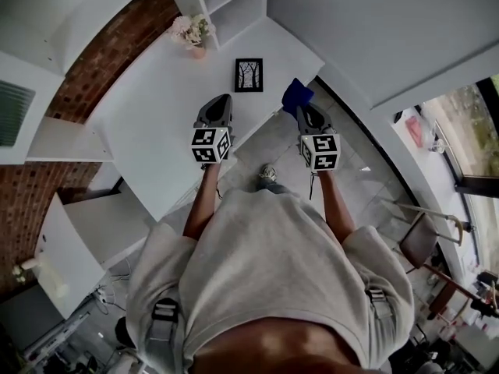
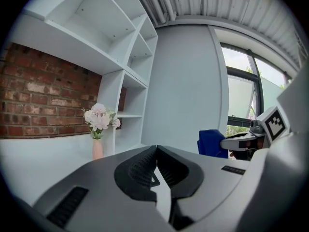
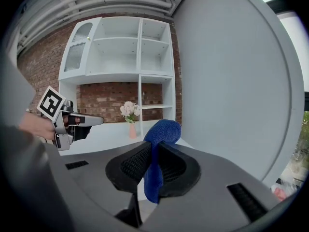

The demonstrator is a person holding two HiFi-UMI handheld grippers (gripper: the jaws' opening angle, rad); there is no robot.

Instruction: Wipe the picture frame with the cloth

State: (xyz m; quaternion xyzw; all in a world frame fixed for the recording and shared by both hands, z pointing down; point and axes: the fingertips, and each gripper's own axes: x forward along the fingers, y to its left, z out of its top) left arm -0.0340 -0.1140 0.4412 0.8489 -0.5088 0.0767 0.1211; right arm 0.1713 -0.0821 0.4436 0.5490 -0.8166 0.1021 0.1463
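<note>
While the right tool [image 1: 301,109] is clamped on a folded blue terry cloth [image 1: 297,93], whose free end bulges past the jaw tips, the wipe itself has not begun; this looks like the approach step. The small black picture frame [image 1: 249,75] with a tree print sits on the white worktop [image 1: 148,115], at about 10 o'clock from the cloth and clear of it. The left tool [image 1: 223,100] hovers with its jaws pressed together on nothing, the frame at about 1 o'clock from it. A pink vase of pale flowers [image 1: 192,34] stands further back at 11 o'clock. Next, the cloth needs carrying across onto the frame, perhaps with the left tool steadying an edge.
</note>
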